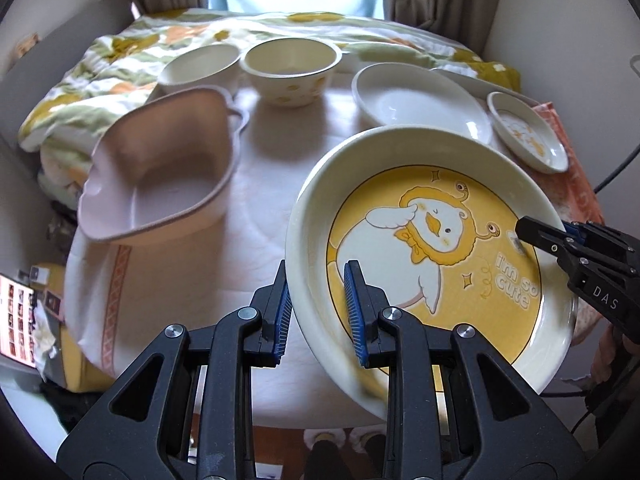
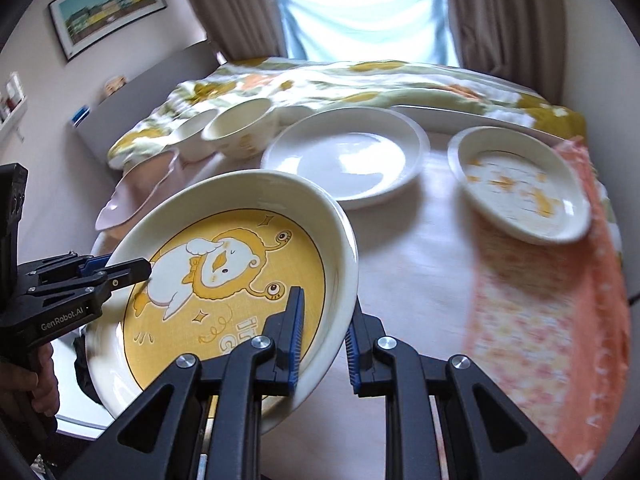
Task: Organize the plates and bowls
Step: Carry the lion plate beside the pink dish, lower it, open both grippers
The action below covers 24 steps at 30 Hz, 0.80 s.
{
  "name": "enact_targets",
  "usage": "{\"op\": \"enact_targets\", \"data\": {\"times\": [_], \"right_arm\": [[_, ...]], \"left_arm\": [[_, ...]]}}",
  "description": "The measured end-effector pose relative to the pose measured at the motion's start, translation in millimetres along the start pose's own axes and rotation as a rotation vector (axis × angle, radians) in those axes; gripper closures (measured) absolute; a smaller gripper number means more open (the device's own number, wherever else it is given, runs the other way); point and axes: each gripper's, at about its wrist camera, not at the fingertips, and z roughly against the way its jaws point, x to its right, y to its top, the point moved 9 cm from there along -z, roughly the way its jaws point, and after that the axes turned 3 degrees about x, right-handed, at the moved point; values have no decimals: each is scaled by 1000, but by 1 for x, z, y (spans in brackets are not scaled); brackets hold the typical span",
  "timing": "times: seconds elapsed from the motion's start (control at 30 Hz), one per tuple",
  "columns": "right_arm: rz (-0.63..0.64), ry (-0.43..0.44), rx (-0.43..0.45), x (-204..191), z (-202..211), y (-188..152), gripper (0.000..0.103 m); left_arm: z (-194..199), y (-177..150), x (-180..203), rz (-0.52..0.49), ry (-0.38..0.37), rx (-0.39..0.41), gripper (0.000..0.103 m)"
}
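A large cream plate with a yellow cartoon duck [image 1: 436, 248] [image 2: 224, 276] is held tilted above the table by both grippers. My left gripper [image 1: 320, 308] is shut on its left rim and shows in the right wrist view [image 2: 128, 270]. My right gripper [image 2: 324, 336] is shut on its right rim and shows in the left wrist view [image 1: 532, 232]. Behind it lie a plain white plate [image 1: 420, 100] [image 2: 348, 156] and a small flower-patterned plate [image 1: 528, 136] [image 2: 520, 184]. Two bowls, one plain [image 1: 200, 66] [image 2: 192, 136] and one yellow-spotted [image 1: 292, 70] [image 2: 240, 128], stand at the back.
A pink heart-shaped dish [image 1: 160, 168] [image 2: 136, 192] sits at the left of the table [image 1: 256, 200]. An orange patterned cloth [image 2: 560, 300] covers the table's right side. A floral quilt [image 1: 120, 56] lies on the bed behind. A long white tray [image 2: 460, 114] lies behind the plates.
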Motion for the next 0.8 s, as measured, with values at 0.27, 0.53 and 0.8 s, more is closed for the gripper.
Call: {"op": "enact_targets", "data": {"times": [0.27, 0.53, 0.8], "right_arm": [[46, -8, 1, -27, -40, 2, 86], [40, -47, -20, -24, -53, -9, 86], [-2, -50, -35, -25, -53, -17, 86]], "left_arm": [[-27, -8, -34, 24, -11, 1, 80], [-41, -11, -37, 11, -51, 3, 80], [-41, -10, -35, -33, -59, 6, 80]]}}
